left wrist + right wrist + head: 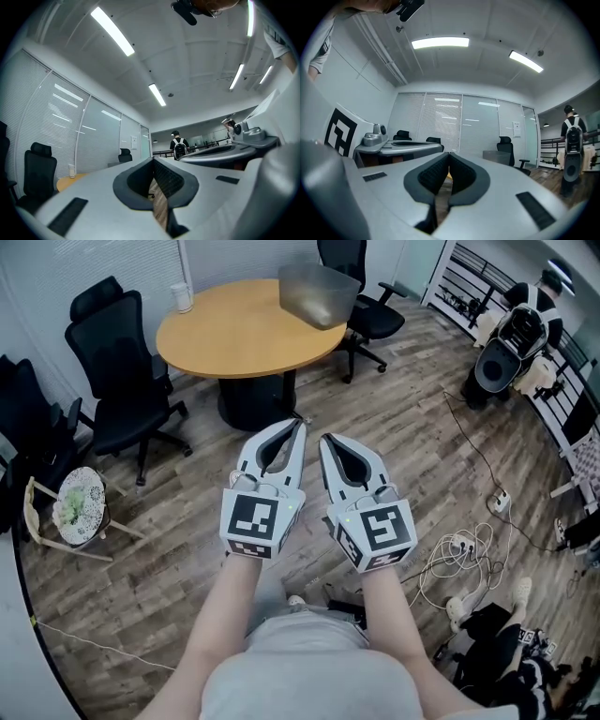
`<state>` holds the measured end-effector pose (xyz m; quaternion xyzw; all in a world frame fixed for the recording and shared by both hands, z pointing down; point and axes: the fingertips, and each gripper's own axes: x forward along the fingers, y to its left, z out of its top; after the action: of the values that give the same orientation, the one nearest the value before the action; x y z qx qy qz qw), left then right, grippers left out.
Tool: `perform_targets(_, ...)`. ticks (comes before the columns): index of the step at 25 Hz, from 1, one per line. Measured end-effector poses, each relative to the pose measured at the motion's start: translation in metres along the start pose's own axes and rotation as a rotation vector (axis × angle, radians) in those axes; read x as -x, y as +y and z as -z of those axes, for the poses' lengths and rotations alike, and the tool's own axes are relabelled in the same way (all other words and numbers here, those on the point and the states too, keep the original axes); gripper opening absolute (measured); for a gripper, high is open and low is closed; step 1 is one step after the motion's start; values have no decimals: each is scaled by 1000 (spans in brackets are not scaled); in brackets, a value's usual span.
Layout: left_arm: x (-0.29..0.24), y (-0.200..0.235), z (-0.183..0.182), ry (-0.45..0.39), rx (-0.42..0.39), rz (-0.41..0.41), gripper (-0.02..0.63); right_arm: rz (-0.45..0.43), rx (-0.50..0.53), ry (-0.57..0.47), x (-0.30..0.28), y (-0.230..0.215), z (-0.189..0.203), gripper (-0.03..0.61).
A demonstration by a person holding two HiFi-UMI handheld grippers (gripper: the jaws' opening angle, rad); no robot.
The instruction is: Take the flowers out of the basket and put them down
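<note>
Cup [182,296] on table [234,334], chair [122,371] left, cables [459,549] right

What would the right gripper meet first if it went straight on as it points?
Probably the round wooden table, at its rim or dark pedestal; nothing shows between, though depth is unclear.

The left tool [299,425] and right tool [324,439] are pale grey with black pads [433,176], and each carries black-and-white square patterns. The table [234,334] has a tan top on a black base. The chairs [117,362] are black. The floor [403,437] is grey-brown wood plank, crossed by white cables [459,554].
</note>
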<state>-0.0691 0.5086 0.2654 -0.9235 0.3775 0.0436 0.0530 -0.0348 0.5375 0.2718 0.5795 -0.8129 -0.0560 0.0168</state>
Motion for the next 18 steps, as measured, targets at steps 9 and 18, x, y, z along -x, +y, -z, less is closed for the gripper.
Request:
perform_targets(9, -42, 41, 15, 6, 3, 5, 5, 21, -26, -1, -52, -24, 11, 25)
perform_targets(18, -103, 98, 23, -2, -11, 53, 5, 67, -39, -17, -126, -56, 17, 25)
